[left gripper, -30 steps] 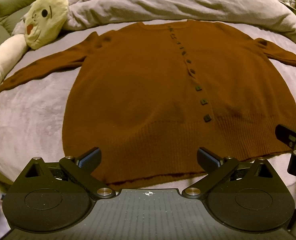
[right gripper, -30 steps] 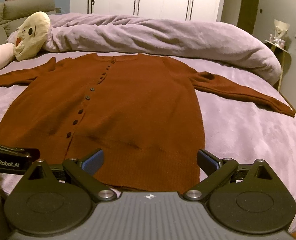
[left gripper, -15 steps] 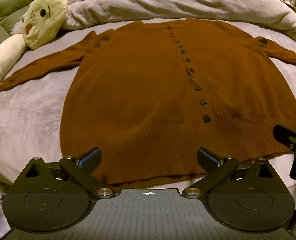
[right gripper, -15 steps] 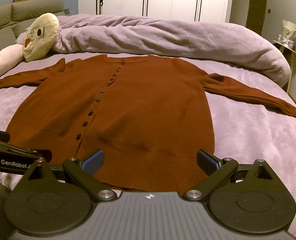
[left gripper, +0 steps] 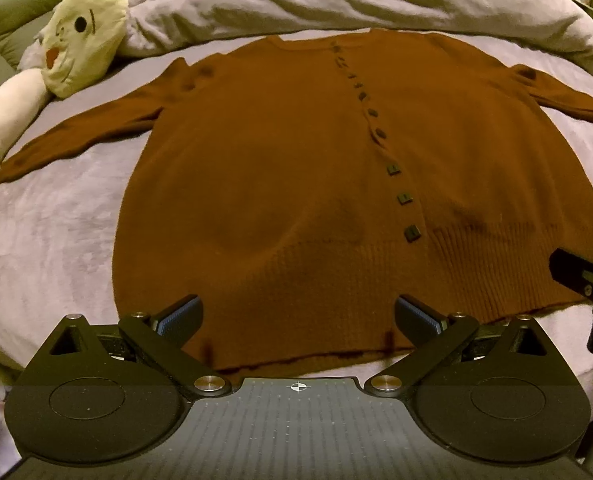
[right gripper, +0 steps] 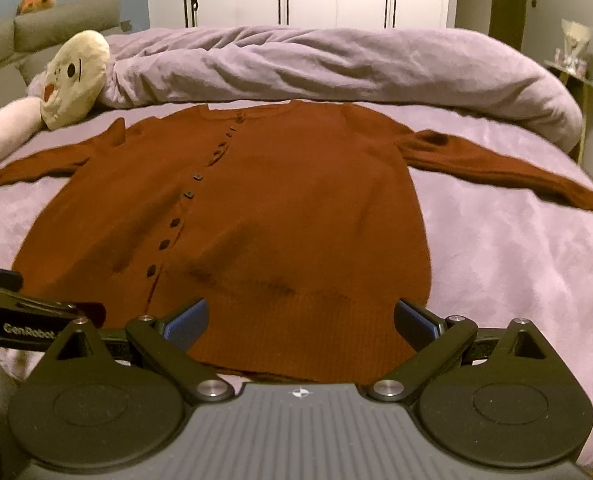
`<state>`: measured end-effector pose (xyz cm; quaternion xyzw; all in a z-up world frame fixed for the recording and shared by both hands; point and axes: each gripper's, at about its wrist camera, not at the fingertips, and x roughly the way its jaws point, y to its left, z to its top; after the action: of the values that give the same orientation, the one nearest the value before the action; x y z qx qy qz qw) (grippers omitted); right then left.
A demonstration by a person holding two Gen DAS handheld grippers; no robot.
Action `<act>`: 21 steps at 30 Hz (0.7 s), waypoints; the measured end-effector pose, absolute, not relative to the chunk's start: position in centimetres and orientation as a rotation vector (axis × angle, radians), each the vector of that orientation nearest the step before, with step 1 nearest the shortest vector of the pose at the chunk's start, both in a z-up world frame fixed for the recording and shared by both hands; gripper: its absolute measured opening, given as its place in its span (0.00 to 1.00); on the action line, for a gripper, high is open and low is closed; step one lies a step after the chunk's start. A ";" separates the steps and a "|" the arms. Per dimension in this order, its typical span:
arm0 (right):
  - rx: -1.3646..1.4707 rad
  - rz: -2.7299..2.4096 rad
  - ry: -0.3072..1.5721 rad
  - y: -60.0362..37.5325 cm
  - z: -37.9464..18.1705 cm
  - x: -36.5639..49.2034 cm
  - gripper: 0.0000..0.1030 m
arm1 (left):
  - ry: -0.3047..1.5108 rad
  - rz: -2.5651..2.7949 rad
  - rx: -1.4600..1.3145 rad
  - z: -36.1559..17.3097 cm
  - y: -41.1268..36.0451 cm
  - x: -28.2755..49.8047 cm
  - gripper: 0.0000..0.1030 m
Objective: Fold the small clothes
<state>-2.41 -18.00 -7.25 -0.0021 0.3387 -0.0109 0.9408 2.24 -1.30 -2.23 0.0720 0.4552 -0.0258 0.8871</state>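
Over the hem of the brown cardigan [left gripper: 296,184], both grippers had crept closer, left gripper [left gripper: 296,316] and right gripper [right gripper: 300,320] spread wide, nothing grabbed, so folding hadn't started.

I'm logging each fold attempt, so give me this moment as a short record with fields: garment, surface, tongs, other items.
garment: brown cardigan, buttoned, spread flat with both sleeves out
surface: purple bedspread
left tongs: open, over the hem, holding nothing
right tongs: open, over the hem, holding nothing
other items: plush doll by the left sleeve; bunched duvet beyond the collar
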 end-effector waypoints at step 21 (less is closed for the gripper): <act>0.072 0.037 0.691 -19.1 -7.8 -1.6 0.96 | 0.986 -0.055 0.160 -3.0 -2.0 3.3 1.00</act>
<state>-1.61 -19.09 -7.79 0.0353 0.3387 0.0183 0.9401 3.27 -2.00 -3.00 0.0767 0.4727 -0.0264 0.8775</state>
